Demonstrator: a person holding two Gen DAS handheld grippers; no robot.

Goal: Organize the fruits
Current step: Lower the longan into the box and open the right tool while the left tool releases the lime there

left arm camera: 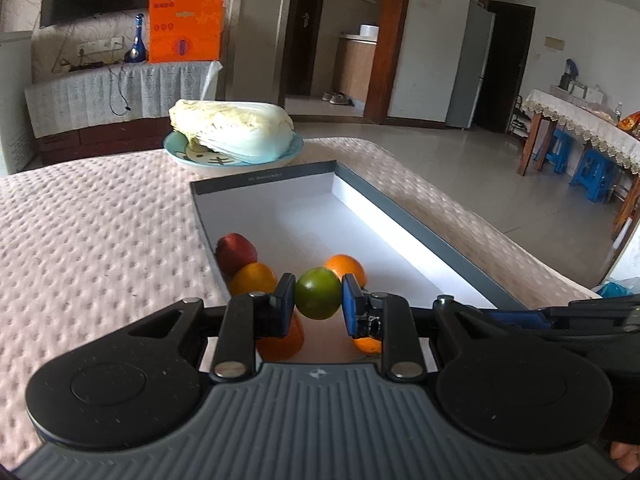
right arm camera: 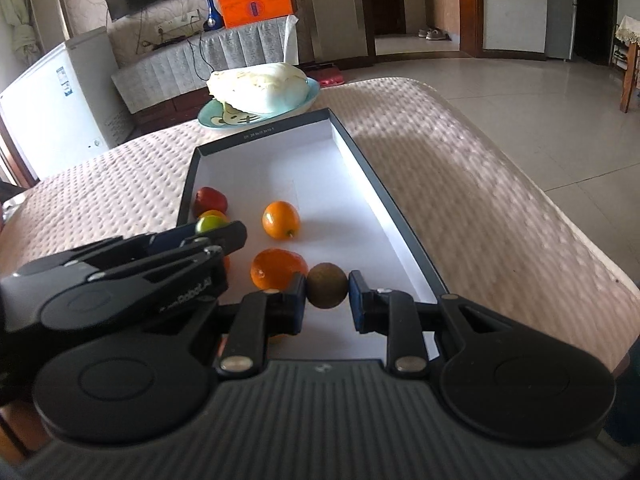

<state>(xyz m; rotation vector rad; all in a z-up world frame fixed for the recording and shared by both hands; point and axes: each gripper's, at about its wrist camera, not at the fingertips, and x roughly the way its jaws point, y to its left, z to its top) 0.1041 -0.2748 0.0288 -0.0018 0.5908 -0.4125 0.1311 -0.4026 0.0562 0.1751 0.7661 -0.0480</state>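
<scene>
Two fruits are in grip right now. Left claw (left arm camera: pixel 319 300) is clamped on a round green citrus fruit (left arm camera: pixel 318 293), pads on opposite sides at its widest line, low over the near left part of the shallow white-lined cardboard tray with dark grey rim (right arm camera: pixel 384 196). Right claw (right arm camera: pixel 327 294) pinches a small dull-brown rough-skinned round fruit (right arm camera: pixel 327 285) over the near right part of the same tray; left pad clearly touching, right pad at or just off the skin.

Already lying in the tray: a dark red apple (right arm camera: pixel 211 201) by the left wall, an orange (right arm camera: pixel 281 219) mid-floor, a larger orange (right arm camera: pixel 276 271) just behind the right claw, more orange fruit partly hidden behind the left claw.

Handling, my read: both held fruits are light and firm. Green one has smooth waxy skin and could slip, so keep the pads across the equator. Brown one is small, little margin, so centre it. Everything round will likely roll on the slick tray floor; release low.

Surface: worktop under a soft pink dimpled quilted cover (left arm camera: pixel 100 240), some give. Beyond the tray a pale blue plate (right arm camera: pixel 208 118) carries a napa cabbage (right arm camera: pixel 260 88). Room: tiled floor, orange box, TV, open doorway behind.
</scene>
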